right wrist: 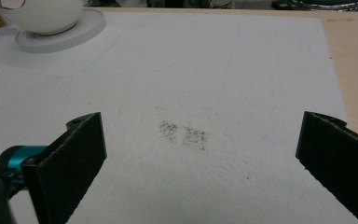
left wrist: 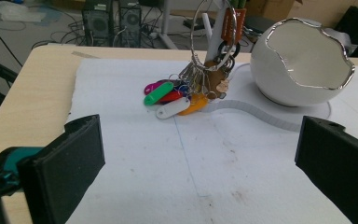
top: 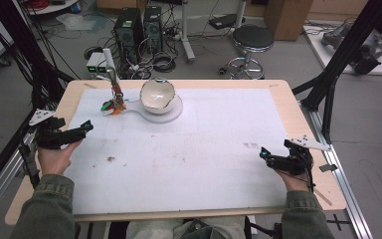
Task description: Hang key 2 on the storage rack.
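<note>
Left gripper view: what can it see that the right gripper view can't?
The left gripper view has the bunch of keys with coloured tags, hanging on a ring, and the bowl's wavy open rim. The right gripper view has a dark smudge on the mat between its open jaws. Both show the white bowl, its round base, the white mat and wide-open black jaws.

Evenly and fairly softly lit from above, with only faint, diffuse shadows on the white mat [top: 189, 154] and no hard glare beyond a bright gleam along the silver rim of the bowl [left wrist: 303, 60]. Somewhat soft and low in detail in the high view, darker toward the floor and the black frame at the edges. Blurred up close in both gripper views, where the black jaws lose focus, sharper farther out across the worktop [top: 298, 114].
</note>
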